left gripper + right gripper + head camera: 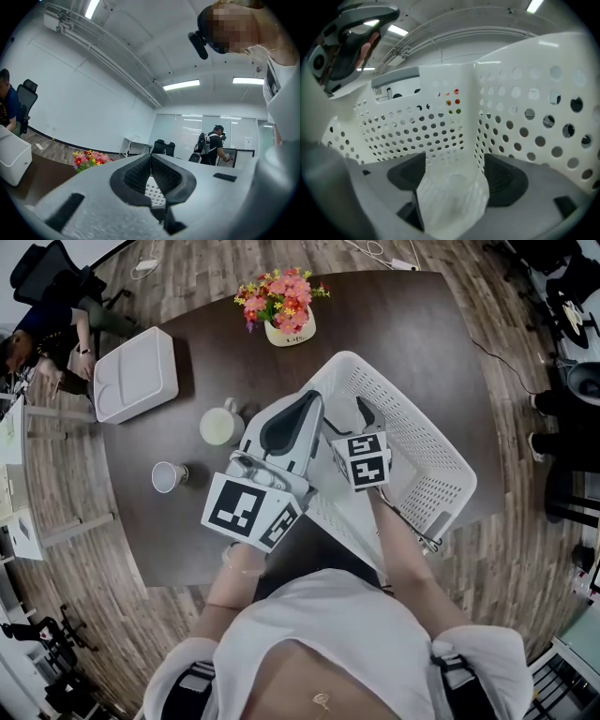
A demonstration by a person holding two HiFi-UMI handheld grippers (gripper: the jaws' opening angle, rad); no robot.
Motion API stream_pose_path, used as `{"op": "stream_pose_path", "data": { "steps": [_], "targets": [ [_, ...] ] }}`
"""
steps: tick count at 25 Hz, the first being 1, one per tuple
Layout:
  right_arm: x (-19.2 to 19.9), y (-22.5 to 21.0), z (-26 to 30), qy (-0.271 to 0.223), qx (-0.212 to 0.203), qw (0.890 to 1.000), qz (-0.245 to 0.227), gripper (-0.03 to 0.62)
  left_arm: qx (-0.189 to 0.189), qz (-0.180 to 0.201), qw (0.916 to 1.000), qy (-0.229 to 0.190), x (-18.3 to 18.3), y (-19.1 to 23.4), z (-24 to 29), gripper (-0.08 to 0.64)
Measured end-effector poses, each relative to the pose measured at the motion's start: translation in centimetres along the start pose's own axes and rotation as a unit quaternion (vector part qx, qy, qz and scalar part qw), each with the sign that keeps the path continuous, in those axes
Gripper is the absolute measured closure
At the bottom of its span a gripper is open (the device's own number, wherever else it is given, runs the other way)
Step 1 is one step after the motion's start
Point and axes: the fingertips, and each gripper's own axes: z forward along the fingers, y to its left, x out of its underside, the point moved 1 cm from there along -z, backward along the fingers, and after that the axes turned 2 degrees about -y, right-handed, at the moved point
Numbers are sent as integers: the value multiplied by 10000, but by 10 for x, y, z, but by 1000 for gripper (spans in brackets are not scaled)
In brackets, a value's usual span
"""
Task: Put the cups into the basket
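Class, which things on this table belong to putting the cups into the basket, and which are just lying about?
Belong to the job: white basket, translucent cup between the right gripper's jaws, cream mug, small pale cup.
Just lying about: flower pot, white tray.

Grey tongs (313,399), black pads (281,430); black-white marker cubes (251,510); white shirt (347,634).

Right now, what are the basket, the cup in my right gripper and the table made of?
Basket: white matt moulded plastic, walls full of round holes. Cup: thin translucent plastic, probably; holes show through it, lower part ribbed. Table: dark brown, smooth; wood or laminate, unclear.
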Motion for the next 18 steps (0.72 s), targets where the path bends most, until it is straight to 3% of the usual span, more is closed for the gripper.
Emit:
{"op": "stream_pose_path", "data": {
  "steps": [6, 11, 12, 13, 14, 18],
  "targets": [
    [-33, 1, -35, -312, 62, 9995, -30, 216, -89, -29, 9999, -62, -2, 5, 0, 549],
    [-68, 8, -75, -1044, 151, 9944, -34, 223, -131, -73, 9998, -123, -2, 7, -1, 549],
    [-74, 9, -84, -1199, 260, 9924, -87, 293, -138, -66, 9998, -116, -2, 8, -1, 549],
    [-80, 8, -91, -1343, 409, 9900, -126, 519, -137, -43, 9998, -99, -1, 7, -1, 549],
    [-85, 8, -97, -1465, 508, 9878, -124, 581, -129, -13, 9999, -79, -1, 7, 0, 549],
    [-96, 8, -112, -1752, 471, 9831, 230, 581, -102, 29, 9999, -54, 1, 5, 2, 549]
  ]
}}
